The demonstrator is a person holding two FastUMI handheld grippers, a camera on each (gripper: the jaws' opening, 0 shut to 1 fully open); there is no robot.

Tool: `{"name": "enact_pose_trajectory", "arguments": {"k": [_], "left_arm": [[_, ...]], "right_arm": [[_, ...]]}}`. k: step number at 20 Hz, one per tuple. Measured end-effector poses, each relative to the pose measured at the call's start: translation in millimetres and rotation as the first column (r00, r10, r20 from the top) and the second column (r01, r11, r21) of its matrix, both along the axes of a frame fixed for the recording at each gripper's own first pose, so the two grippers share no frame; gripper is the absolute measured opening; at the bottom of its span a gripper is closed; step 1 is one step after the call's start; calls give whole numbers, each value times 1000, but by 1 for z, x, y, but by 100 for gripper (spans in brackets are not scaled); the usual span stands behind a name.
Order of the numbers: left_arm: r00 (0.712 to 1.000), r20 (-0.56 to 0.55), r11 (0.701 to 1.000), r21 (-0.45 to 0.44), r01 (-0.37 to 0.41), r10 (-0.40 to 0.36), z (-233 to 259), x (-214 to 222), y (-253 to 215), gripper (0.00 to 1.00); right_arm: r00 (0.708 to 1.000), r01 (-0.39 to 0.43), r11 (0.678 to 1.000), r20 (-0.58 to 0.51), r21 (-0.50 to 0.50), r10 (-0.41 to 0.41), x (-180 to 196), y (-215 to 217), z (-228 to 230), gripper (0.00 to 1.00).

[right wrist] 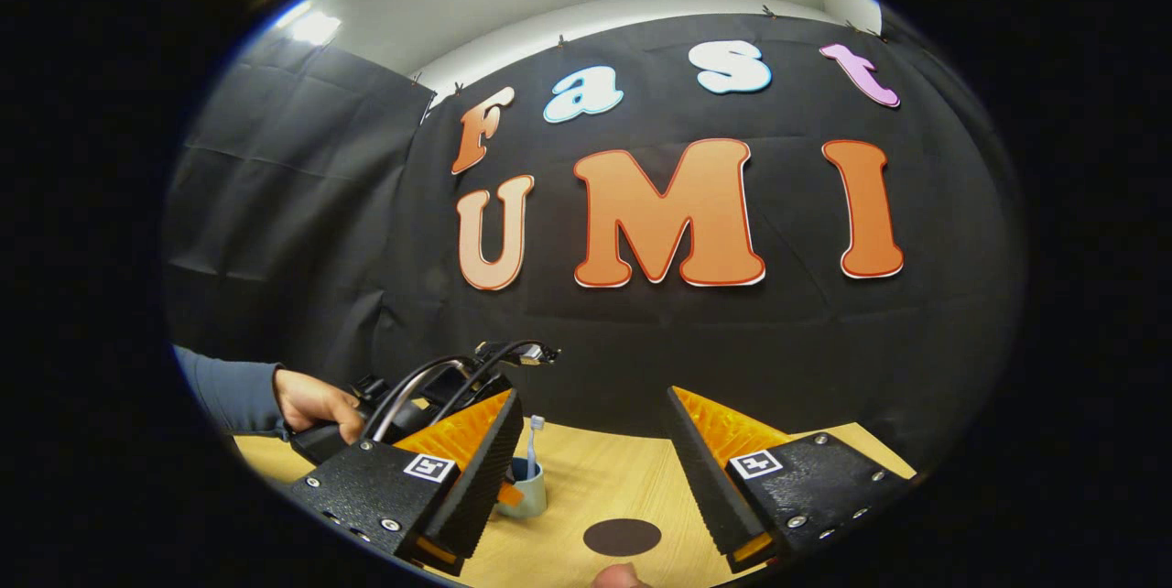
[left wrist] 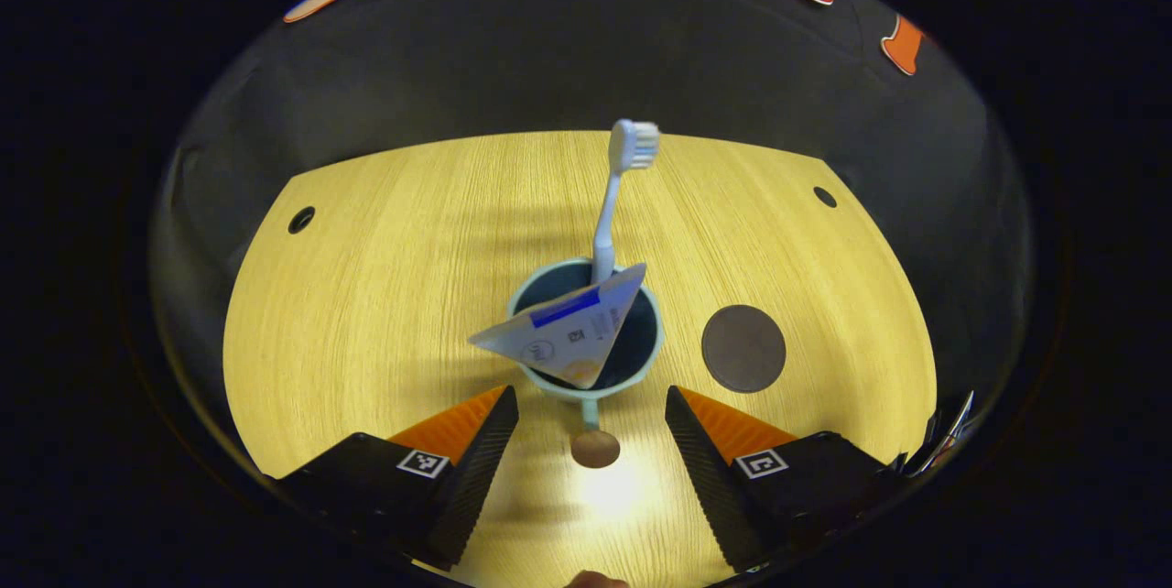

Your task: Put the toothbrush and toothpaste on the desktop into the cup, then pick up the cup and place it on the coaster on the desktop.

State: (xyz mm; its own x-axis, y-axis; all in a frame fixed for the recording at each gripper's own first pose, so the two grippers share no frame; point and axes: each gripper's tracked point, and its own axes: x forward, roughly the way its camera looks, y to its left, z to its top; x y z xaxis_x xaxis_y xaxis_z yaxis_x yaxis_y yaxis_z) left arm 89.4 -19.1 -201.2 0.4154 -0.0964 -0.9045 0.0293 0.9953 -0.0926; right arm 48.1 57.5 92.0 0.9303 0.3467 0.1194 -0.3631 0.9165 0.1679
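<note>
Left gripper point(left wrist: 591, 405) spread wide, straddling the cup point(left wrist: 586, 332)'s handle; toothbrush point(left wrist: 615, 194), toothpaste point(left wrist: 569, 324) inside. Coaster point(left wrist: 743, 348) just beside. Right gripper point(right wrist: 591, 451) open, idle.

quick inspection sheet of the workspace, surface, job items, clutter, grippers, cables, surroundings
surface: light wood desktop, two small dark holes near its far corners
job's things: toothbrush standing head up in the cup; toothpaste tilted across the cup's mouth; cup's handle points at the left gripper; dark round coaster bare, beside the cup, apart from it
clutter: nothing seen
grippers: left gripper open, fingers either side of the handle, not touching; right gripper open, raised, holding nothing
cables: black cables looping on the left gripper, held by a hand
surroundings: black cloth wall
</note>
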Motion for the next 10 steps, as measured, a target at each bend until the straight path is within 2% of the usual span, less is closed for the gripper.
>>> {"name": "enact_pose_trajectory", "arguments": {"k": [4,6,7,9,10], "left_arm": [[994,-104,1000,15,-23,25,-23,-4,-2,98],[992,-117,999,31,-36,40,-27,3,-1,92],[993,-111,998,33,-44,48,-28,10,-1,80],[990,-123,997,46,-63,68,-33,19,0,70],[987,-139,996,43,-73,78,-35,23,-1,51]], "right_arm": [[1000,-1,1000,7,2,1,-8,-6,-2,93],[1000,1,1000,1,4,-1,-11,-9,-7,93],[1000,4,1000,-4,5,-4,-11,-9,-10,94],[1000,-1,1000,-13,8,1,-14,-6,-14,93],[1000,-6,1000,-18,10,6,-15,-5,-16,93]]}}
